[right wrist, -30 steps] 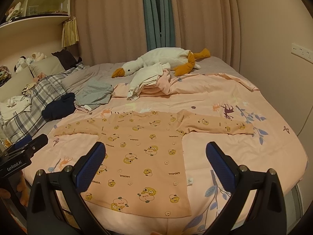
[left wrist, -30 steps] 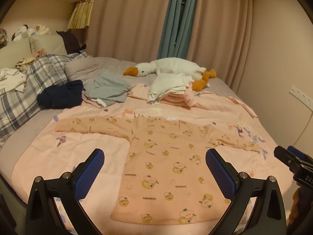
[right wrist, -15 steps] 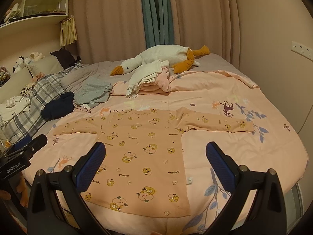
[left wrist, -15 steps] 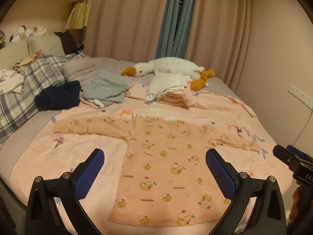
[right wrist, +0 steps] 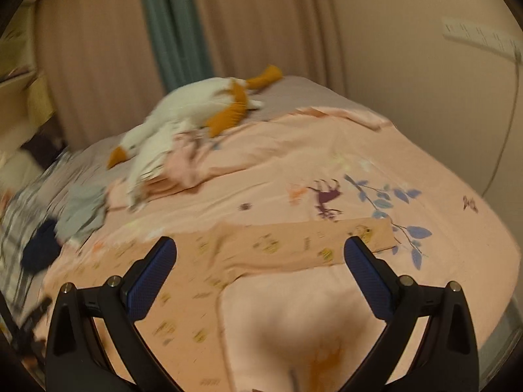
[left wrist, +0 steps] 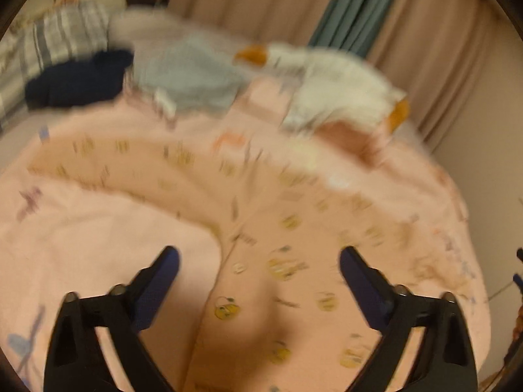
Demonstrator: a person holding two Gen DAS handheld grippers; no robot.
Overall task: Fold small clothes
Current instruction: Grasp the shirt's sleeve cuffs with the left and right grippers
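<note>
Here, scene: we look along both tools at a peach long-sleeved top [left wrist: 294, 261] spread flat on the pink bedspread [right wrist: 441, 294], filling the lower centre of the left view.
Left gripper [left wrist: 260, 261]: we hold it spread wide and empty, low over the top's body, one finger off the side seam at lower left, the other over the printed chest.
Right gripper [right wrist: 260, 254]: also wide apart and empty, straddling the top's sleeve [right wrist: 310, 241], which runs across the middle of the right view toward its cuff at right.
Why so: we judge the garment lies flat and unfolded so the sleeves can be taken first; each tool is lined up on its own side.
Blur: both views smear, so we cannot tell whether any finger touches cloth.
Background: a plush goose [right wrist: 196, 107] and loose clothes [left wrist: 189, 75] sit in the upper part, well apart from the top.
Progress: no fold made yet.
</note>
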